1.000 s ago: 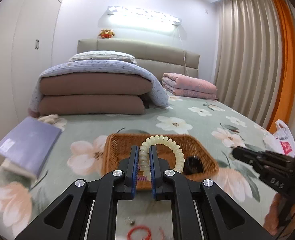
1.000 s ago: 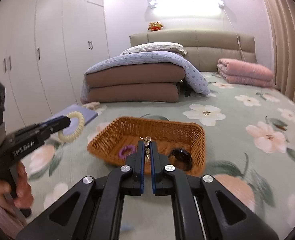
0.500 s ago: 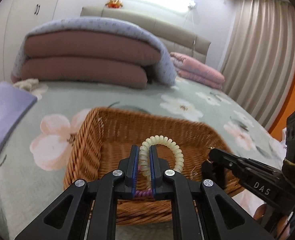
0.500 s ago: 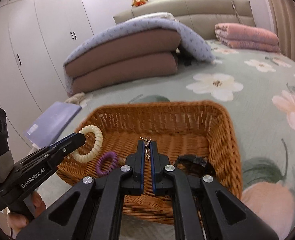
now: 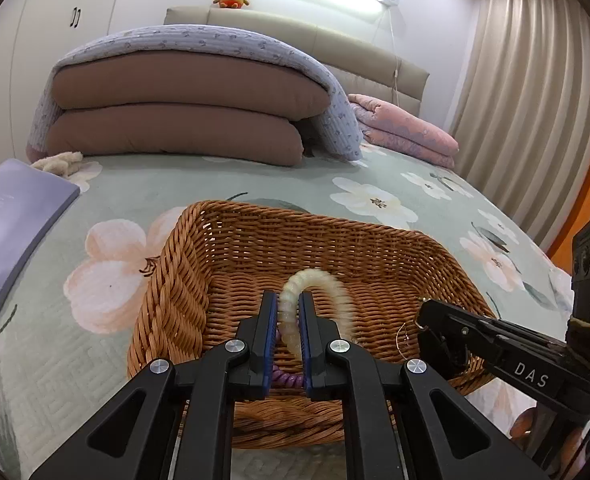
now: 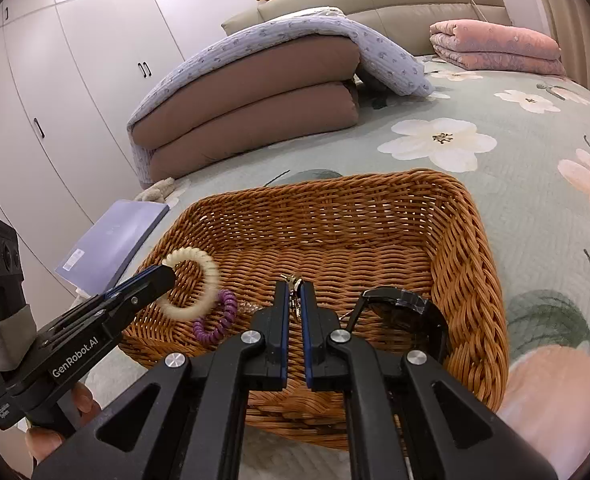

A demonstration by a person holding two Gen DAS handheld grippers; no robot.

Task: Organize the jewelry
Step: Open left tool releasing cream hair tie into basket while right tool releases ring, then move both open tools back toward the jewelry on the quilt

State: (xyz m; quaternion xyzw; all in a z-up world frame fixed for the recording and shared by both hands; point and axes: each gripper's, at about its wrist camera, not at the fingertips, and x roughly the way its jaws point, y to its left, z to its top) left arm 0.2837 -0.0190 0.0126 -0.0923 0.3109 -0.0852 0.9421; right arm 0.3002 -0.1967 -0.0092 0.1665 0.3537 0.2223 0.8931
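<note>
Left gripper (image 5: 287, 316): my jaws clamp the cream spiral bracelet (image 5: 322, 300), its ring upright above the basket floor.
Right gripper (image 6: 294, 304): my jaws pinch a small gold earring (image 6: 293, 282), long axis upright.
Basket (image 6: 469, 240): rectangular brown wicker, on the floral bedspread.
Contents: purple coil band (image 6: 219, 318), glossy black sunglasses (image 6: 405, 312).

Left tongs (image 5: 287, 320) point fwd and slightly down, fingers nearly closed, pinching a cream coil hair tie (image 5: 319, 300). Right tongs (image 6: 293, 300) sit just beside them, to the right, same tilt, fingers close together w/ a small gold earring (image 6: 293, 286) clamped at the tips. Bare fingertips (image 6: 81, 400) wrap the left handle.
</note>
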